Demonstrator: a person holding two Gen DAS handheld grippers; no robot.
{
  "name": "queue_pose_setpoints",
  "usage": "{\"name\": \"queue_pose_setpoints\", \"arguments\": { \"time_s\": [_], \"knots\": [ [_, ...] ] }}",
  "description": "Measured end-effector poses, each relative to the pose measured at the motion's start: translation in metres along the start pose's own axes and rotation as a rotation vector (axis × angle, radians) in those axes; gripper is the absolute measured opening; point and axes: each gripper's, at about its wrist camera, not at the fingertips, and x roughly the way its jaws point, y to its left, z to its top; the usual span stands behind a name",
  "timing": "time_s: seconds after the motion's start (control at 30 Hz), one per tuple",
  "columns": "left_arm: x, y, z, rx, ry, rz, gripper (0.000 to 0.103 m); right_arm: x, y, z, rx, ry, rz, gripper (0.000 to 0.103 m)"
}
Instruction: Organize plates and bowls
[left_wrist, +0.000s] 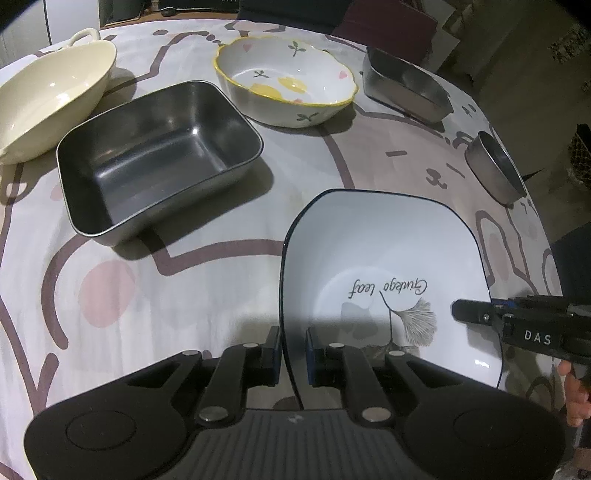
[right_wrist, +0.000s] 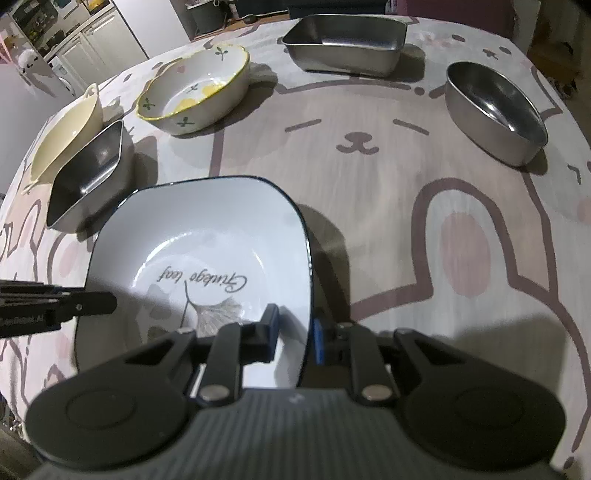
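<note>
A white square plate (left_wrist: 384, 258) with a dark rim and a ginkgo leaf print lies near the table's front; it also shows in the right wrist view (right_wrist: 207, 229). My left gripper (left_wrist: 293, 350) straddles its left rim, one finger each side with small gaps. My right gripper (right_wrist: 295, 332) straddles its right rim the same way; whether either clamps the rim is unclear. The right gripper also shows in the left wrist view (left_wrist: 476, 314).
On the bunny-print tablecloth (left_wrist: 184, 295) stand a steel rectangular tray (left_wrist: 159, 155), a cream handled bowl (left_wrist: 48, 96), a floral bowl (left_wrist: 284, 81), a second steel tray (left_wrist: 406, 85) and a round steel bowl (right_wrist: 495, 110).
</note>
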Motion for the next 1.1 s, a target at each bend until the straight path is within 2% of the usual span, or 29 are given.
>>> {"name": "queue_pose_setpoints", "arguments": {
  "time_s": [0.17, 0.3, 0.43, 0.5, 0.67, 0.87, 0.97, 1.1],
  "knots": [
    [0.001, 0.003, -0.003, -0.010, 0.016, -0.019, 0.023, -0.002, 0.001, -0.004, -0.007, 0.011, 0.004, 0.026],
    [-0.001, 0.003, -0.005, -0.002, 0.016, -0.020, 0.031, -0.003, -0.001, -0.006, -0.010, 0.016, -0.016, 0.041],
    [-0.005, 0.004, -0.008, 0.002, 0.011, -0.027, 0.042, -0.006, -0.002, -0.008, -0.015, 0.015, -0.012, 0.050],
    [-0.007, 0.005, -0.009, 0.002, 0.010, -0.032, 0.048, -0.009, -0.001, -0.010, -0.024, 0.010, -0.020, 0.064],
    [-0.015, 0.004, -0.014, 0.018, -0.008, -0.040, 0.075, -0.019, -0.001, -0.015, -0.040, -0.016, -0.022, 0.081],
    [-0.025, 0.004, -0.019, 0.037, -0.027, -0.038, 0.091, -0.029, -0.008, -0.019, -0.030, -0.055, -0.030, 0.101],
    [-0.030, 0.006, -0.020, 0.045, -0.045, -0.034, 0.100, -0.035, -0.008, -0.022, -0.039, -0.073, -0.041, 0.103],
    [-0.040, 0.010, -0.022, 0.030, -0.064, -0.040, 0.101, -0.042, -0.004, -0.026, -0.056, -0.091, -0.050, 0.103]
  ]
}}
